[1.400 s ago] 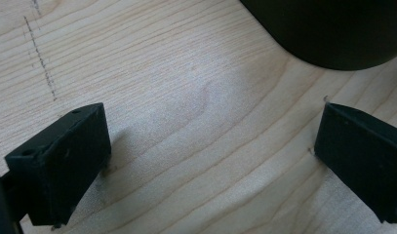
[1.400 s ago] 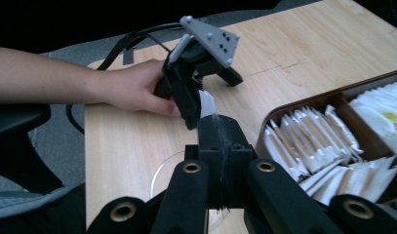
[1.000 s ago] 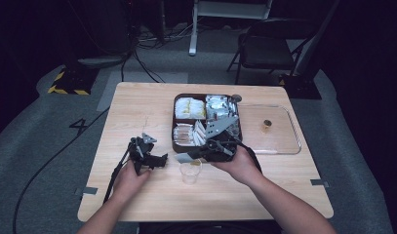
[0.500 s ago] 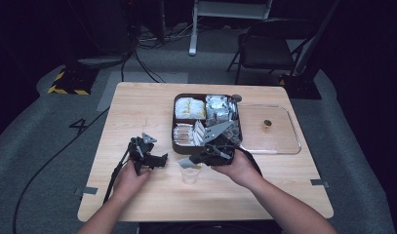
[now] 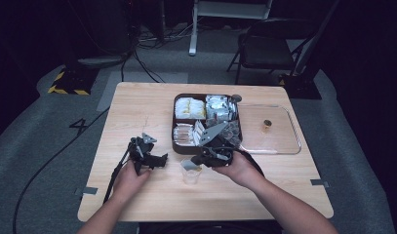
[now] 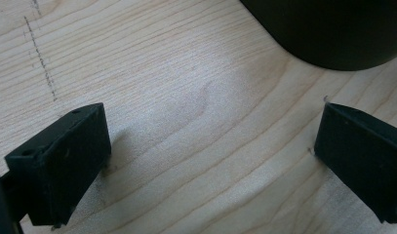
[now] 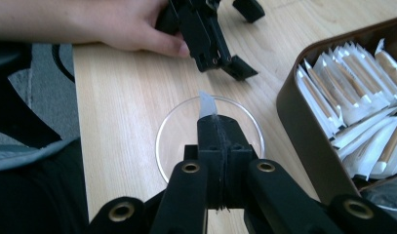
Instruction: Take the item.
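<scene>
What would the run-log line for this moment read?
right gripper: shut on white packet, above clear cup | left gripper: open, on table | compartment box: beside cup

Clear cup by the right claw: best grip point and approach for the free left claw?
Grip the clear cup by its side wall just under the rim, coming in level from its left, where the left claw sits open on the table. It stands upright and round, so opposite walls suit two jaws. The right claw, shut on a white packet, hangs over the mouth, so a top approach looks blocked.
</scene>
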Action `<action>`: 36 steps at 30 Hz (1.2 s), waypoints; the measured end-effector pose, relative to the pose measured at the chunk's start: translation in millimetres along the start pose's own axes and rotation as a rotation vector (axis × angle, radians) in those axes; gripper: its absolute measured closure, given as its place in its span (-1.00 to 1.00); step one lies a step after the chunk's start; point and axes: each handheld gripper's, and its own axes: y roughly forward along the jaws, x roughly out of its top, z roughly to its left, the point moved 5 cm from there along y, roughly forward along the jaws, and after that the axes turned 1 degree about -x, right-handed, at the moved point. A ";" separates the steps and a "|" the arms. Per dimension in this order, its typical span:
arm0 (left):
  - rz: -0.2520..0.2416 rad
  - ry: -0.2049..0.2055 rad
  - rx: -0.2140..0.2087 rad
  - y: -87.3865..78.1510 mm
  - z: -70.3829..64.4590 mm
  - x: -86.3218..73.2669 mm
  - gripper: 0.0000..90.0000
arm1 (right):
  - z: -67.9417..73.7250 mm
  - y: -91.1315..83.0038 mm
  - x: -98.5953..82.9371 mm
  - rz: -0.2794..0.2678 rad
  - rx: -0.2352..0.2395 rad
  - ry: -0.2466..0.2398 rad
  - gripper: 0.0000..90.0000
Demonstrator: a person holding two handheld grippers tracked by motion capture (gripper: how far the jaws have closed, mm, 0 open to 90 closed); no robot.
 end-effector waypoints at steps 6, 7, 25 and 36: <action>0.000 0.000 0.000 0.0 0.0 0.0 -0.99 | 0.5 3.5 0.9 0.001 0.007 0.011 0.67; 0.000 -0.002 0.000 0.0 -0.2 0.0 -0.99 | 0.8 3.6 1.4 -0.005 0.010 0.012 0.61; 0.002 0.000 0.001 0.1 0.3 0.2 -0.99 | -22.0 -30.2 -2.5 -0.173 -0.056 0.095 0.21; 0.000 0.000 0.000 -0.2 0.4 -0.2 -0.99 | -47.8 -73.0 -29.8 -0.236 -0.185 0.161 0.11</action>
